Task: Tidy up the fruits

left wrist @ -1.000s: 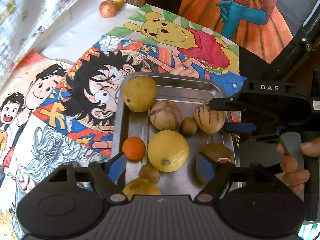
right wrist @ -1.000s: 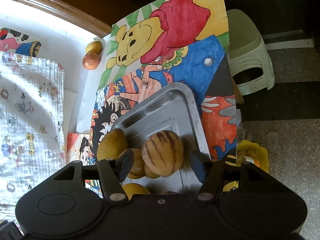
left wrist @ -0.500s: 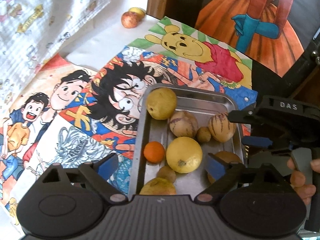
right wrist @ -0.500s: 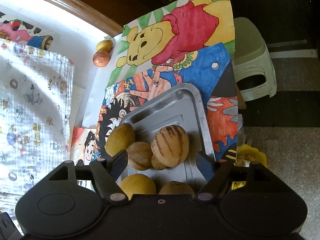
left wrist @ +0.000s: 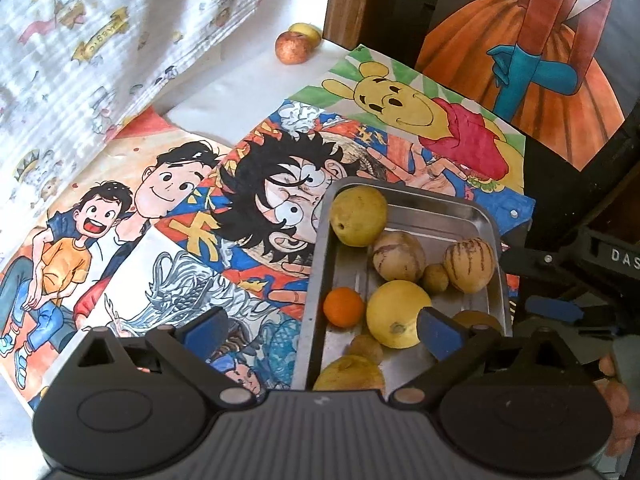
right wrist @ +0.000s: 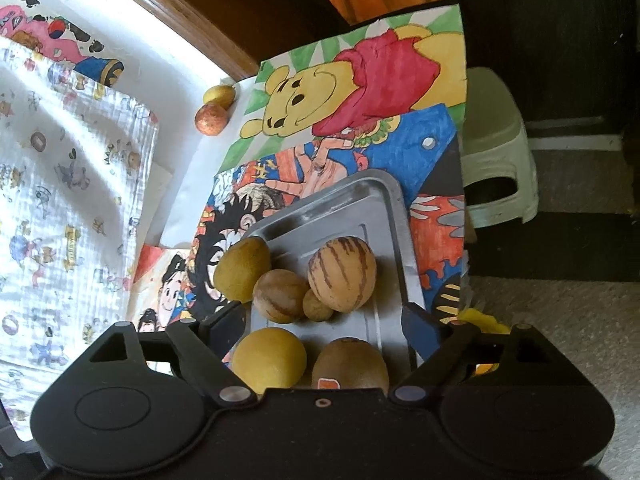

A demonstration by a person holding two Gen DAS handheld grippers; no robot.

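A rectangular stainless-steel tray [left wrist: 404,204] sits on the right part of a tabletop covered with coloured cartoon drawings [left wrist: 168,216], and it holds most of the fruit. At its far left corner lies a greenish-yellow round fruit [left wrist: 358,216]. Just nearer are a pale tan striped melon-like fruit [left wrist: 398,256] and, to its right, a second cream fruit with dark purple stripes [left wrist: 469,265], with a small olive-brown fruit [left wrist: 435,278] touching between them. In the middle of the tray rests a large yellow lemon-like fruit [left wrist: 398,314], with a small orange mandarin [left wrist: 343,307] just to its left against the tray's left wall. A brown kiwi with a sticker [right wrist: 350,364] lies at the near right, and two more yellowish fruits at the near edge are partly hidden by the left gripper [left wrist: 322,330].

The left gripper hovers over the tray's near left edge, its blue-padded fingers [left wrist: 438,330] spread wide and holding nothing. The right gripper [right wrist: 322,320] hangs above the tray's near end, fingers likewise wide apart and empty, with the lemon-like fruit and kiwi between them below.

Well apart, at the far edge of the tabletop, a reddish apple [left wrist: 293,48] touches a small yellow fruit [left wrist: 307,32]. A patterned white cloth [left wrist: 100,40] lies at the far left.
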